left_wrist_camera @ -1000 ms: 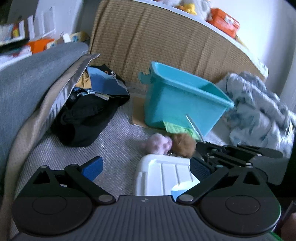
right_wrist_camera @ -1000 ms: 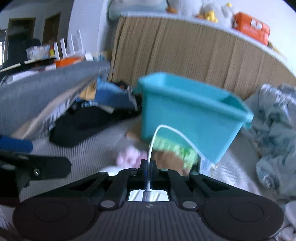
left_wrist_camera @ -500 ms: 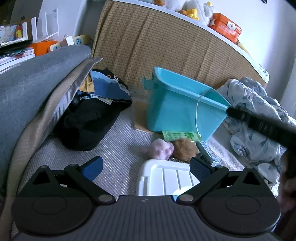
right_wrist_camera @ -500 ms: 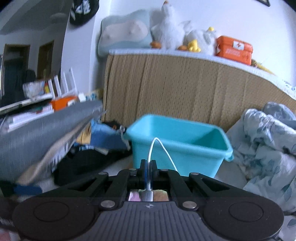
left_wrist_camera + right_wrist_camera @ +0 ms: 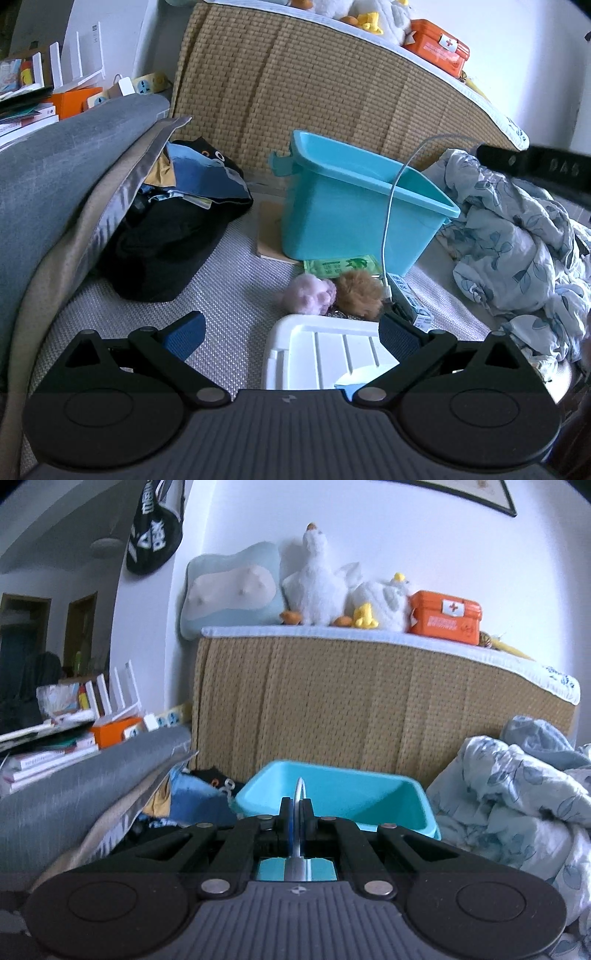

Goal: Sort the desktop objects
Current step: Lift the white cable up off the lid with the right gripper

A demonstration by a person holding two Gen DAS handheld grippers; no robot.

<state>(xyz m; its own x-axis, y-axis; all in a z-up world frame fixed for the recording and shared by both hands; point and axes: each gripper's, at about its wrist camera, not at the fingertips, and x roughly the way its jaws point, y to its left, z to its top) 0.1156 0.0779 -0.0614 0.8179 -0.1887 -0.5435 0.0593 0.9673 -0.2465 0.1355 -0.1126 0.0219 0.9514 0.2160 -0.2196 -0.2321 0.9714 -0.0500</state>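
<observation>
While the right claw (image 5: 296, 814) pinches the white cable (image 5: 388, 229), we should clear the teal bin (image 5: 354, 210) rim before release; left claw (image 5: 291, 332) spread, empty.

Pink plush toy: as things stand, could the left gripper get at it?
Probably yes. The left gripper is open, and the pink plush toy lies uncovered just ahead. The white lid between them looks low enough to reach over.

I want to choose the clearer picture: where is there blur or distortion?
Left wrist view: mostly sharp, only the right claw at the upper right edge is smeared; the woven headboard bows from the fisheye. Right wrist view: slightly soft throughout, grey cushion streaked.
</observation>
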